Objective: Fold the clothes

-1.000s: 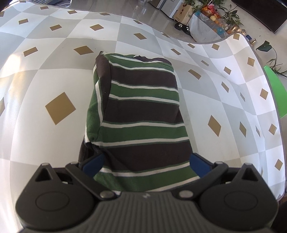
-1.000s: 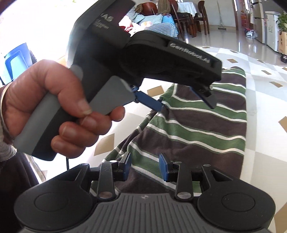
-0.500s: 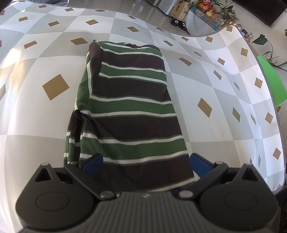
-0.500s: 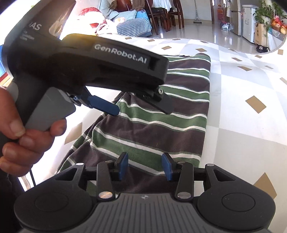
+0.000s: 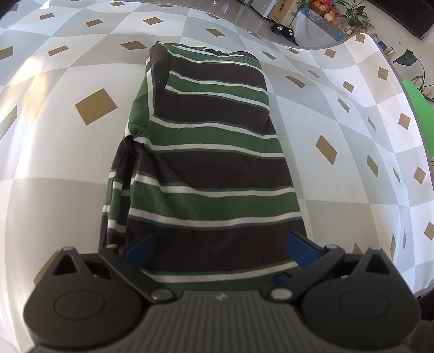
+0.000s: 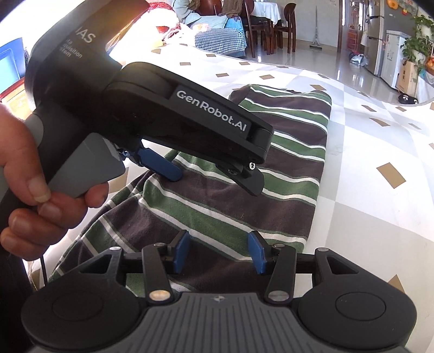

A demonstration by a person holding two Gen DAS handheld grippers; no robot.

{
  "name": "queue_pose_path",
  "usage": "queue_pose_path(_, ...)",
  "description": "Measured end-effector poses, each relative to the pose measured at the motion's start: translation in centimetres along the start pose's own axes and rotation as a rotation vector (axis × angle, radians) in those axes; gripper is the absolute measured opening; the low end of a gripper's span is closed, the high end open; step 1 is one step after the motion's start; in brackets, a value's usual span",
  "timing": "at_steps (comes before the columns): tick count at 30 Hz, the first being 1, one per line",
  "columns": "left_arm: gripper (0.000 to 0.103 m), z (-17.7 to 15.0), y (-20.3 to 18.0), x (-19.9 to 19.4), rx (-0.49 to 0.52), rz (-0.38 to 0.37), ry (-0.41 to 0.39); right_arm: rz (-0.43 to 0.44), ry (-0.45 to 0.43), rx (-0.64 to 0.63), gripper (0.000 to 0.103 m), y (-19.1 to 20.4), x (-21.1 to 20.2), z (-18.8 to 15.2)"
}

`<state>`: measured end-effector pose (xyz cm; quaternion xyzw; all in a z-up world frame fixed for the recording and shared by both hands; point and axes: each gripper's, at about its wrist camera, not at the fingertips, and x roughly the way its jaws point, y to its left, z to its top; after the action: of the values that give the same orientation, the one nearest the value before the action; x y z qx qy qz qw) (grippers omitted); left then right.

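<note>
Your left tool (image 5: 221,248) and right tool (image 6: 219,251) hang released over the striped shirt's (image 5: 211,152) near hem; pinch both corners evenly, keeping the layers aligned.

Tabletop (image 5: 67,152) under white-and-grey checked cloth with gold diamonds. Beyond its far edge: black slippers (image 5: 282,28) on glossy floor, cardboard box (image 5: 283,6), potted plants (image 6: 416,44), wooden dining chairs (image 6: 282,25), white fridge (image 6: 390,58).
</note>
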<state>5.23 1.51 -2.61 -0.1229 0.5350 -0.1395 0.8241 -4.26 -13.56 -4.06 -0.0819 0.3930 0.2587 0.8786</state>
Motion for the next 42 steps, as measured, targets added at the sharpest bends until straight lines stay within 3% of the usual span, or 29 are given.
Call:
queue_pose_path(11, 0.103, -0.3, 0.3, -0.9, -0.048, 0.009, -0.05, 0.014, 0.026, -0.029, 0.047, -0.1, -0.7, 0.5)
queue_pose_path(21, 0.103, -1.2, 1.0, -2.7, -0.118, 0.108, -0.105, -0.004, 0.047, 0.081, 0.047, -2.7, -1.2, 1.7)
queue_pose_path(34, 0.103, -2.8, -0.2, -2.8, -0.081, 0.176, -0.091, 0.005, 0.051, 0.202, 0.047, -6.0, -1.4, 3.4)
queue_pose_path(42, 0.103, -3.3, -0.1, -3.1, -0.089, 0.204, -0.104, 0.002, 0.111, 0.028, 0.047, -6.0, -0.4, 4.8)
